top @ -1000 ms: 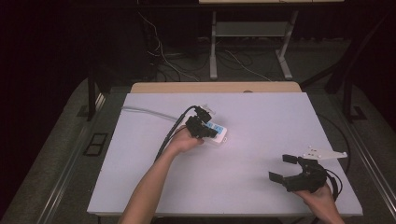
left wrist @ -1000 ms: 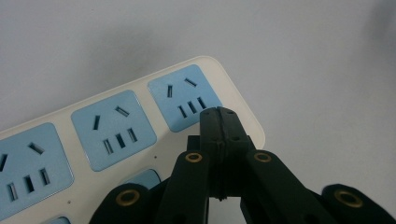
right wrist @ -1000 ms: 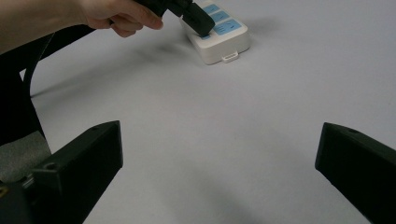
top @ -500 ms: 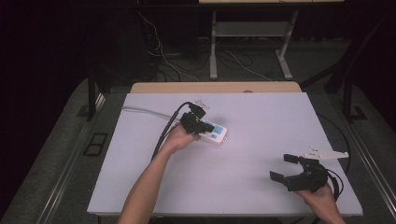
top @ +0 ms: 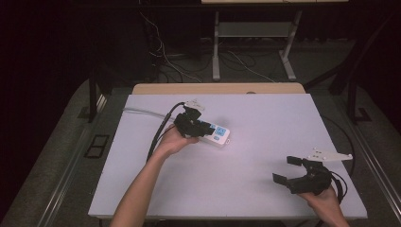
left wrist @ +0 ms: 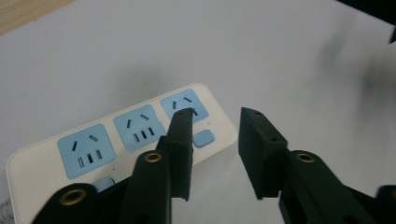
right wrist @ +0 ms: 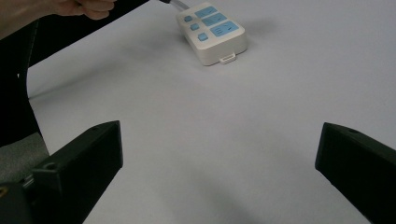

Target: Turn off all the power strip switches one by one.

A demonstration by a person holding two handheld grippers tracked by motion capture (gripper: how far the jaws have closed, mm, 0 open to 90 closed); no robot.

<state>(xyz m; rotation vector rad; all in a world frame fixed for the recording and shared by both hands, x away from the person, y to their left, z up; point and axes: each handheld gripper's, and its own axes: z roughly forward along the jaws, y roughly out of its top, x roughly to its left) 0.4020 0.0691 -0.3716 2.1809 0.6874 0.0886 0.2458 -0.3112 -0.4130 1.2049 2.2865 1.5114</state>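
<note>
We find the left gripper [left wrist: 215, 154], jaws just parted and holding nothing, above the power strip [top: 216, 134] mid-table toward the far edge, where a careless descent risks knocking it aside.

A flat, white rectangular table top [top: 246, 189] carries the things, with a strip of pale wood [top: 217, 88] along its far edge. On it, left of the middle, lies a cream plastic power strip with three light-blue socket panels [top: 218, 134], its grey cable [top: 142, 112] trailing off toward the far left edge.
</note>
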